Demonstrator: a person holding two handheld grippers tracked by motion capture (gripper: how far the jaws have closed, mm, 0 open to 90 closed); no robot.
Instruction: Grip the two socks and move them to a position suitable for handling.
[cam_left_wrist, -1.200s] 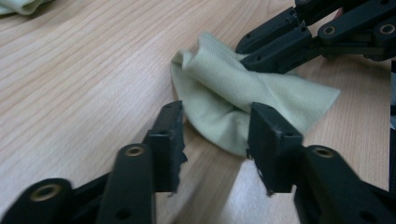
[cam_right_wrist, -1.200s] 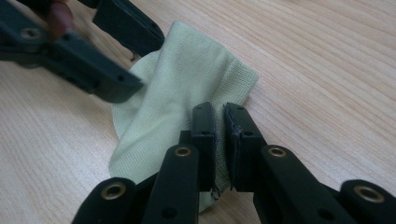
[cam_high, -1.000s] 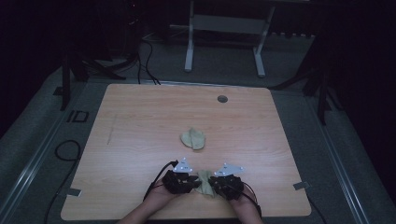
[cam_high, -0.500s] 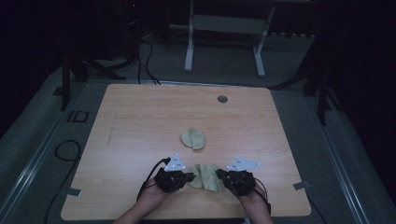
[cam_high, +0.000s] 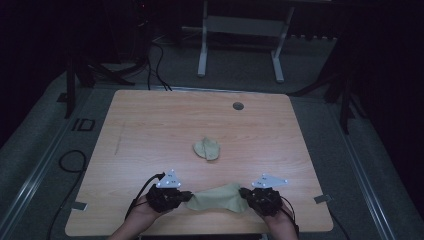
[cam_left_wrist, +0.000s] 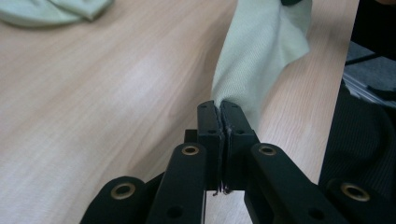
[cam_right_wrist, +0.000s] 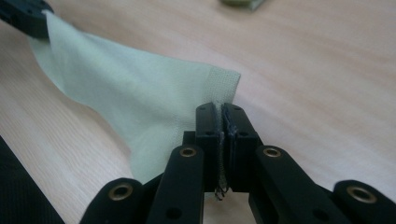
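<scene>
Cloth (cam_high: 216, 198) stretched between both grippers' closed jaws.

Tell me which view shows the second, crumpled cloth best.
The high view: the crumpled cloth lies whole at mid-table, apart from the held cloth. Each gripper view shows just a piece at its top edge.

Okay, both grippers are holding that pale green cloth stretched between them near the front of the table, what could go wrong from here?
1. Each gripper pinches just an edge of the stretched cloth: the left gripper and right gripper have jaws shut on a thin bit of fabric, so more pull might slip it free.
2. The cloth hangs close to the table's front edge; a dropped end could slide off.
3. Moving forward, it may drag the crumpled cloth lying mid-table.
</scene>
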